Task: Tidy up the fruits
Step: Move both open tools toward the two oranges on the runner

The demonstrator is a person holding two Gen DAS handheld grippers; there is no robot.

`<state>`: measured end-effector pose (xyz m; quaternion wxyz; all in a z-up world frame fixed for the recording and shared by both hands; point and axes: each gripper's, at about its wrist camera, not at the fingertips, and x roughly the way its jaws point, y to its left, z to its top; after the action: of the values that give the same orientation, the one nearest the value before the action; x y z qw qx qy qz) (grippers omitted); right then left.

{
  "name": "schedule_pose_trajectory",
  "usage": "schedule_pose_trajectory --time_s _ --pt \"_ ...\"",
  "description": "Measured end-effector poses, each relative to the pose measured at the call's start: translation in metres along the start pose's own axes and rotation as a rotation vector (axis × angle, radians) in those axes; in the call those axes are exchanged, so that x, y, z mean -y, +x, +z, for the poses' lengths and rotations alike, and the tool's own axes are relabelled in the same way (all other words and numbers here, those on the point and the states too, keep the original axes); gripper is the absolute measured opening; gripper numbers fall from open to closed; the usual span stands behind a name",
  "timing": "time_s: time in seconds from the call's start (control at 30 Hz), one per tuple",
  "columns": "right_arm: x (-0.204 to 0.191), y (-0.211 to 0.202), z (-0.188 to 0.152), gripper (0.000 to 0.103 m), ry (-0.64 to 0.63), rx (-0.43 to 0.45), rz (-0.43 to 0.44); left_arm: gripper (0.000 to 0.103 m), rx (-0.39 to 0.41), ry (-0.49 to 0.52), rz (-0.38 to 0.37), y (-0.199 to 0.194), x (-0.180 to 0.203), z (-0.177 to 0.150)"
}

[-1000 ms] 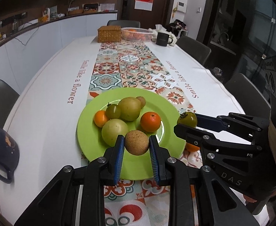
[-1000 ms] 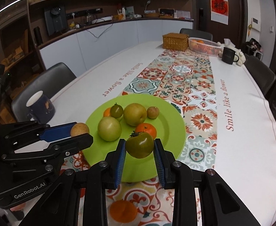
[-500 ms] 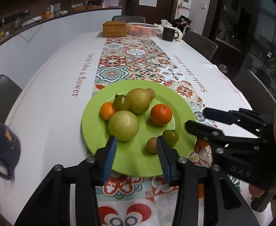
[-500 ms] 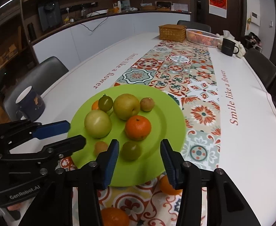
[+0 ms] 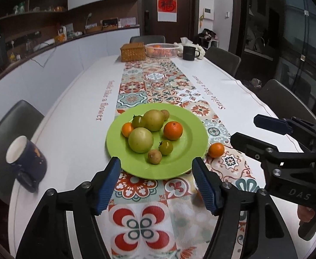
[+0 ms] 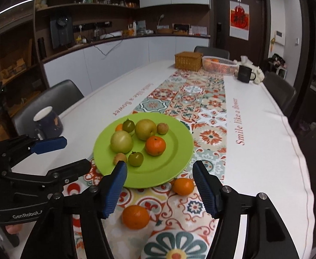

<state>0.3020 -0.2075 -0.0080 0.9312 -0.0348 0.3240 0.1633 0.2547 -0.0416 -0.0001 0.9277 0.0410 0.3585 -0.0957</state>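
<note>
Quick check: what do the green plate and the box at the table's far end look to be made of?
Green plate: likely plastic or melamine, uniform bright colour with a soft, semi-gloss sheen. Box: woven wicker or rattan, tan, with a visible basket weave.

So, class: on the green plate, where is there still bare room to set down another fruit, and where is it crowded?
Bare room: the green plate along its right rim beside the large orange, and the near rim in front of the small green tomato. Crowded: the left and far side, where the green apple and pear cluster with smaller fruits.

Dark mug (image 5: 26,164), wicker box (image 5: 133,52)
</note>
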Motion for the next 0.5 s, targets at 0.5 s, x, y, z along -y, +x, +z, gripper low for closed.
schedule_pose_trajectory --time_s 0.5 --pt "0.008 -0.05 -0.005 0.069 -0.075 0.071 -0.004 0.091 0.086 -0.049 0.047 -0.049 0.028 -0.011"
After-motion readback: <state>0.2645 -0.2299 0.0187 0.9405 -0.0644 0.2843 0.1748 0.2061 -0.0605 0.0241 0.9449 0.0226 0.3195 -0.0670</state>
